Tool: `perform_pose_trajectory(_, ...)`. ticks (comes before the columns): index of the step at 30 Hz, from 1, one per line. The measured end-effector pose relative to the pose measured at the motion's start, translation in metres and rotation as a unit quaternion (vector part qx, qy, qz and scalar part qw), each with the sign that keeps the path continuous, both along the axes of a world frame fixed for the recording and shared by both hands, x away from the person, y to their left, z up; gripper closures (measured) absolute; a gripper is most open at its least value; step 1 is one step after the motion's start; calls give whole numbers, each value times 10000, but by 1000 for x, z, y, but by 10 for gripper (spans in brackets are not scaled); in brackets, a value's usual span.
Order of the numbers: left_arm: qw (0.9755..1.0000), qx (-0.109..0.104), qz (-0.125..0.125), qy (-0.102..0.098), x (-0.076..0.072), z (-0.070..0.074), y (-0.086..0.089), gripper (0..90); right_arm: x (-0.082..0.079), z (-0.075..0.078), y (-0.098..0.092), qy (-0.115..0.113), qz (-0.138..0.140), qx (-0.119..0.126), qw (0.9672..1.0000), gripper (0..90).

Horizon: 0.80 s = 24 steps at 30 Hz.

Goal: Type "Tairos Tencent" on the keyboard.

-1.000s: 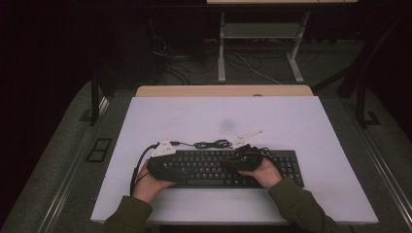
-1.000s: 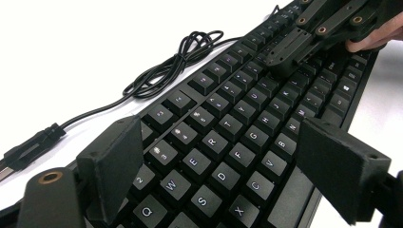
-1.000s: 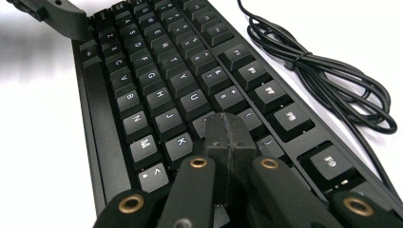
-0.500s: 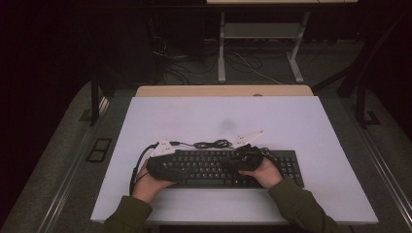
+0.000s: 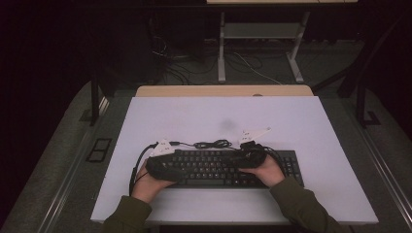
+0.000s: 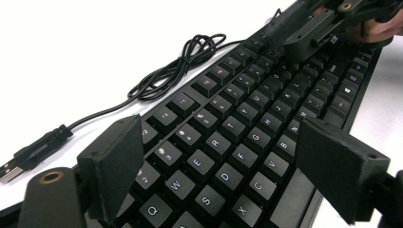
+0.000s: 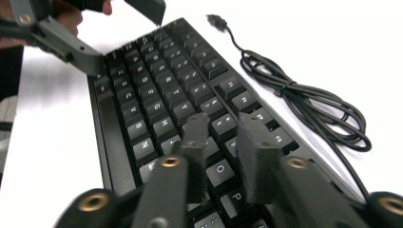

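a black keyboard (image 5: 218,167) lies flat on the white surface (image 5: 301,126), near the edge closest to the person and a little left of the middle, its long side running across. its black cable (image 5: 211,144) sits in a loose coil on the surface just behind the keyboard's back edge, and in the left gripper view the cable's plug (image 6: 28,156) rests on the surface beside the keyboard's left end.

the left gripper (image 5: 163,162) is over the left end of the keyboard, held by the person's left hand (image 5: 148,182). in the left gripper view its two black jaws stand wide apart, one on each side of the letter keys, with the keyboard (image 6: 237,137) spread between them; no pad presses on anything.

the right gripper (image 5: 250,155) is over the right half of the letter keys, held by the right hand (image 5: 267,170). in the right gripper view its jaws sit just above the keys, a narrow gap between them, and they have just been opening. nothing is caught between them; only keys show through the gap. whether the tips touch the keys i cannot tell.

each gripper view also shows the other gripper farther off, at the far end of the keyboard (image 7: 161,95). both olive sleeves (image 5: 301,208) come in from the near edge.
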<state>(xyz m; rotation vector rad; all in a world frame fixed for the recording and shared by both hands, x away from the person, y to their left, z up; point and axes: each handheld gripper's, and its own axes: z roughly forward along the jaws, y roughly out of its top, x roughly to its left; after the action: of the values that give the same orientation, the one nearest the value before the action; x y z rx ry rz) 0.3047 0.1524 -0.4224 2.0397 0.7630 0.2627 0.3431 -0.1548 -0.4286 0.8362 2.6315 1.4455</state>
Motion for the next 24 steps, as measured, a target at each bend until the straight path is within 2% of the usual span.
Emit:
perform_pose_trajectory(5,10000,-5,-6,-14,0,0,1,172,2,1,-2,32,-85,151,9998,495)
perform_pose_trajectory(9,10000,-9,-25,5,0,1,2,197,3,0,-3,-32,-130,193,9997,367)
perform_pose_trajectory(15,10000,-28,-64,20,0,1,4,256,4,0,-3,-31,-243,241,9994,304)
perform_pose_trajectory(24,9999,63,-114,-51,-1,2,8,424,4,-1,-3,-66,-274,232,9993,285)
